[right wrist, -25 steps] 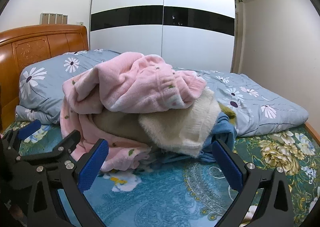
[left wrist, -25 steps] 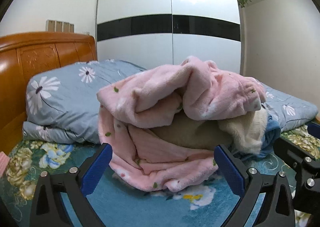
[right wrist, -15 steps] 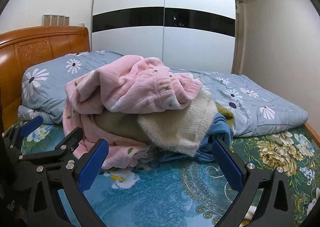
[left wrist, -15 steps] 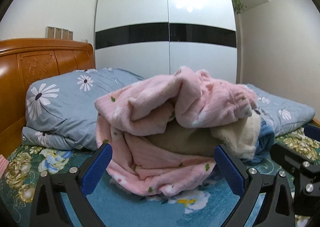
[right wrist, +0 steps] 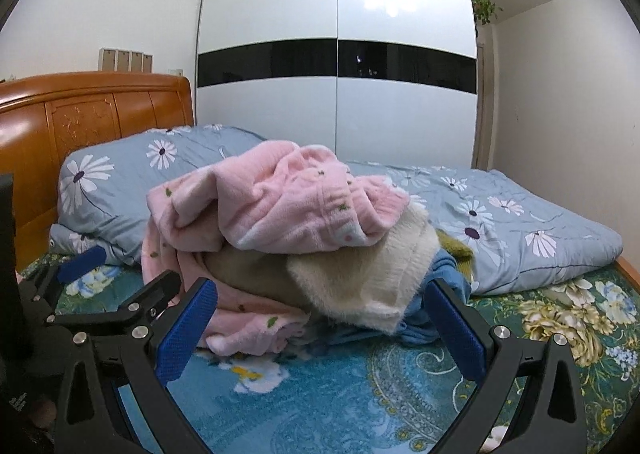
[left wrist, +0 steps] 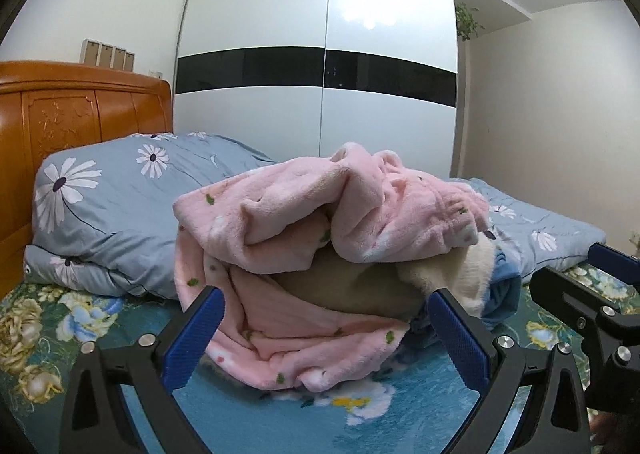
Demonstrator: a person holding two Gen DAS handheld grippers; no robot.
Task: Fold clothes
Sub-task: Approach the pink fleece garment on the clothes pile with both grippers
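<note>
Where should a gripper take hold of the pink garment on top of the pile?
Probably the loose top fold of the pink garment, taken from the front and above. It is draped over the cream garment, and that bulging edge gives open jaws a free lip. Both the left gripper and right gripper are open and empty.

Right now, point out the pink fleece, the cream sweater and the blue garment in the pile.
pink fleece [right wrist: 288, 202], right wrist view, top of pile.
cream sweater [right wrist: 368, 274], right wrist view, fuzzy front face.
blue garment [right wrist: 450, 274], right wrist view, exposed right edge.
</note>
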